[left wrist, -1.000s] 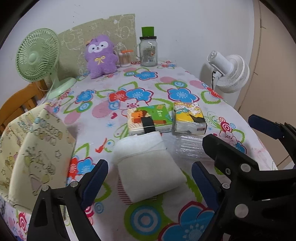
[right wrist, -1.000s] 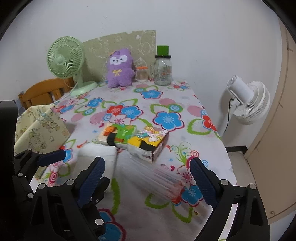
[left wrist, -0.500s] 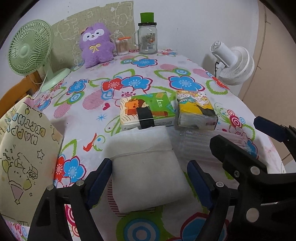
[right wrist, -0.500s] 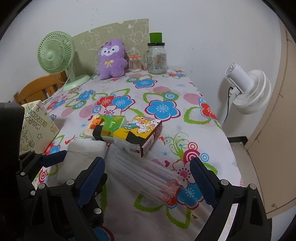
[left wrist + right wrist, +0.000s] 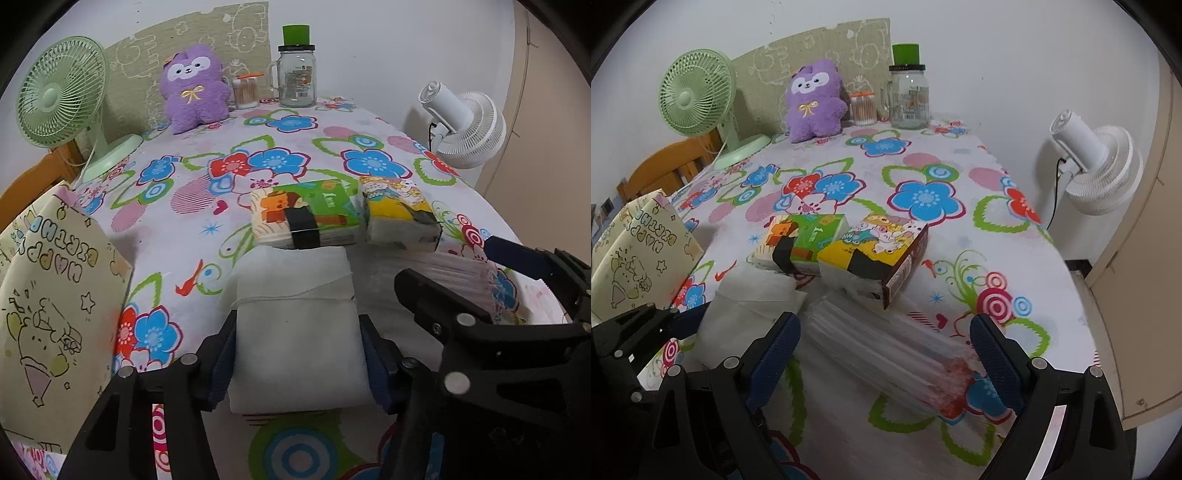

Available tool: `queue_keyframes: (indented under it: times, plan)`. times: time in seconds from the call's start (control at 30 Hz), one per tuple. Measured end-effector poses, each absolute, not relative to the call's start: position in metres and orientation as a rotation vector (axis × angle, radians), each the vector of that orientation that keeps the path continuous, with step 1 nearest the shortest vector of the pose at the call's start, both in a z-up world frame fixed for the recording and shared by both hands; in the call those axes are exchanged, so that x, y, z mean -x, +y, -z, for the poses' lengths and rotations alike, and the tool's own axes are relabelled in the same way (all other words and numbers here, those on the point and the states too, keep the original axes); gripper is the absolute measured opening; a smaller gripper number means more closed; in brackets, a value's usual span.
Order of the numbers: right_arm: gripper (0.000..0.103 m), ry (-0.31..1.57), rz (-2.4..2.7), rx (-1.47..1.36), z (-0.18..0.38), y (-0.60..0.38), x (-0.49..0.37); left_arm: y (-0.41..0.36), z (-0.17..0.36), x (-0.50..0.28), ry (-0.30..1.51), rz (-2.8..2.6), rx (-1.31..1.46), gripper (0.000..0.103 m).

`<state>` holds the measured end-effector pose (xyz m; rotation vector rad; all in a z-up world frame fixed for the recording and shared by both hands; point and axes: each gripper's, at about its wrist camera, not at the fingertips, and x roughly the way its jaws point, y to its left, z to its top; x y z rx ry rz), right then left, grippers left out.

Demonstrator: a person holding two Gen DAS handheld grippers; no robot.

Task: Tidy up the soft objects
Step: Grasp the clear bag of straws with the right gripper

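White folded cloth (image 5: 295,354) squeezed between left gripper (image 5: 299,363) pads, just been closing. Right gripper (image 5: 886,354) spread wide around clear plastic pack (image 5: 886,347). Could slump out if pinched too lightly.

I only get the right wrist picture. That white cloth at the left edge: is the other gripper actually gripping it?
Observer: Yes. In the left wrist view the left gripper has just been closing, and its blue pads press both sides of the folded white cloth.
Operator: Is it bunched up?
Observer: No, it is a neat rectangle, with a flap edge running across it.
Operator: How deep does it sit?
Observer: Its near end reaches back past the pads.
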<state>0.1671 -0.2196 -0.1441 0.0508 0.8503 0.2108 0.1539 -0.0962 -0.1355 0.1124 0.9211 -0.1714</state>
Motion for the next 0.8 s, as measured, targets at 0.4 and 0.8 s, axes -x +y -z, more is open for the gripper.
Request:
queue_keyframes:
  times: [0.4,0.8]
  plan:
    - [0.094,0.916,-0.179,-0.067,0.159,-0.211,-0.181,-0.092,0.137,-0.151,0.915,0.179,-0.129,0.062]
    - [0.066,0.914,-0.209,-0.078,0.155,-0.204,-0.169,-0.094,0.137,-0.145,0.904,0.169,-0.144,0.062]
